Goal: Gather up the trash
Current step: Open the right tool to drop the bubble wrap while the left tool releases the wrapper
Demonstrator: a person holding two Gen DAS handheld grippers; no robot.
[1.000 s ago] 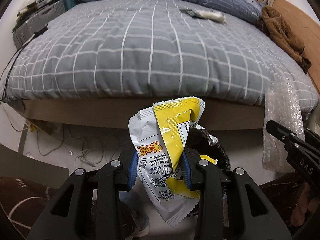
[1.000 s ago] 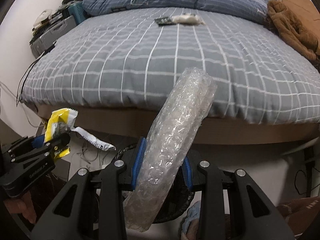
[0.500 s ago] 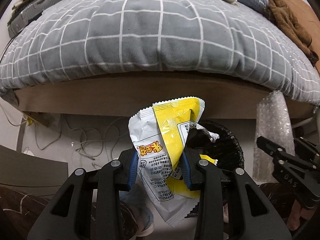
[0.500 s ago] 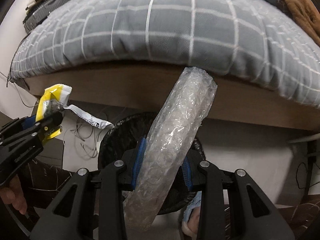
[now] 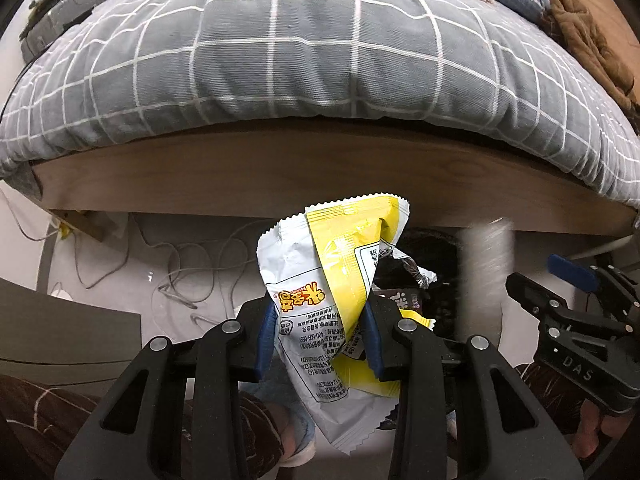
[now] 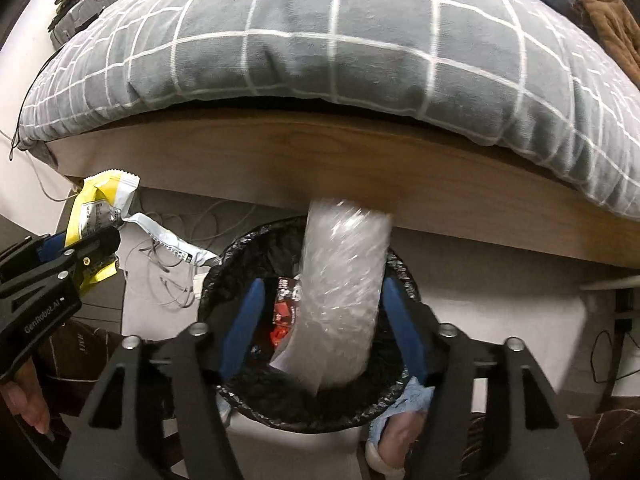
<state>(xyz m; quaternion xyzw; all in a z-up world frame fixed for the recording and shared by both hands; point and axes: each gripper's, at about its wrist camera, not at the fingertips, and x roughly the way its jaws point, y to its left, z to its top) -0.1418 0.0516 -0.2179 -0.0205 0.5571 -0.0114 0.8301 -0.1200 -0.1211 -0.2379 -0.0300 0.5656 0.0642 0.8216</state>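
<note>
My left gripper (image 5: 318, 336) is shut on yellow and white snack wrappers (image 5: 320, 284), held left of a black-lined trash bin (image 6: 224, 280). The left gripper also shows at the left of the right wrist view (image 6: 86, 254) with the wrappers (image 6: 98, 204). My right gripper (image 6: 322, 320) is open over the bin. The bubble wrap roll (image 6: 344, 292), blurred, stands loose between its spread fingers above the bin's mouth. It also shows blurred in the left wrist view (image 5: 482, 280), beside the right gripper (image 5: 560, 300). Red packaging (image 6: 284, 312) lies inside the bin.
The bed with a grey checked duvet (image 5: 320, 60) and wooden frame (image 6: 320, 168) rises just behind the bin. Cables (image 5: 180, 272) lie on the floor under the bed. A brown garment (image 5: 588, 40) lies on the bed's right side. A foot (image 6: 396, 436) stands by the bin.
Both grippers moved down and closer to the bed base and bin. My right gripper opened and let go of the bubble wrap roll, which is dropping into the bin.
</note>
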